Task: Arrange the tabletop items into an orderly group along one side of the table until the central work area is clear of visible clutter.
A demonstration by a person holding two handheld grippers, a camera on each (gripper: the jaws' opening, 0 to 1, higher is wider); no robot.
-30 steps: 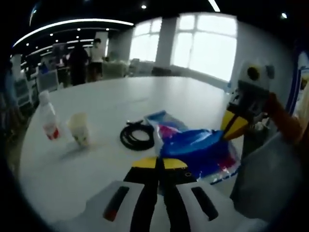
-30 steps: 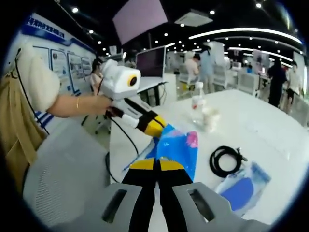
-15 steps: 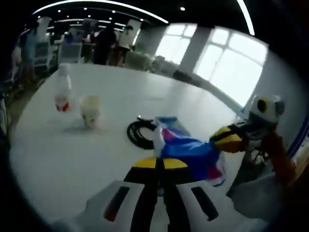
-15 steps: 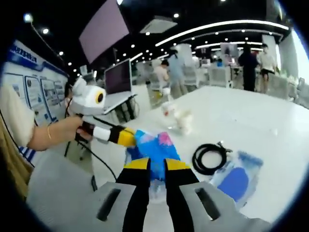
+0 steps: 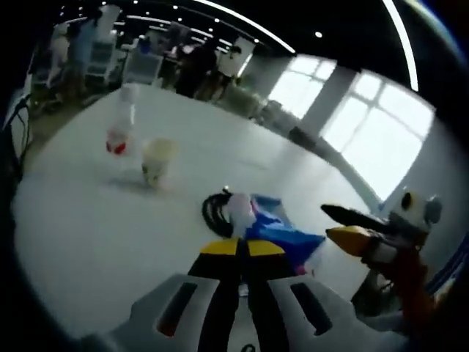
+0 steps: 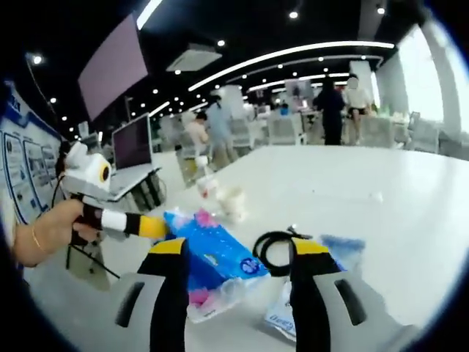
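A blue snack packet (image 5: 282, 233) with pink print lies just past my left gripper (image 5: 242, 249), whose jaws are shut on its near edge. In the right gripper view the same packet (image 6: 212, 253) rests low over the white table (image 6: 381, 183), with the left gripper (image 6: 154, 227) at its left edge. My right gripper (image 6: 239, 249) stands open, jaws wide apart, the packet and a black cable coil (image 6: 275, 249) beyond them. It comes in from the right as the right gripper (image 5: 344, 226), jaws parted, close to the packet.
A bottle with a red label (image 5: 121, 121) and a paper cup (image 5: 157, 163) stand farther back on the table. The cable coil (image 5: 216, 213) lies beside the packet. A second clear blue-and-white packet (image 6: 322, 253) lies right of the cable. People and chairs are in the background.
My right gripper has opened and let go of the blue packet, which now hangs lower. The left gripper keeps its hold. Both cameras have swung.
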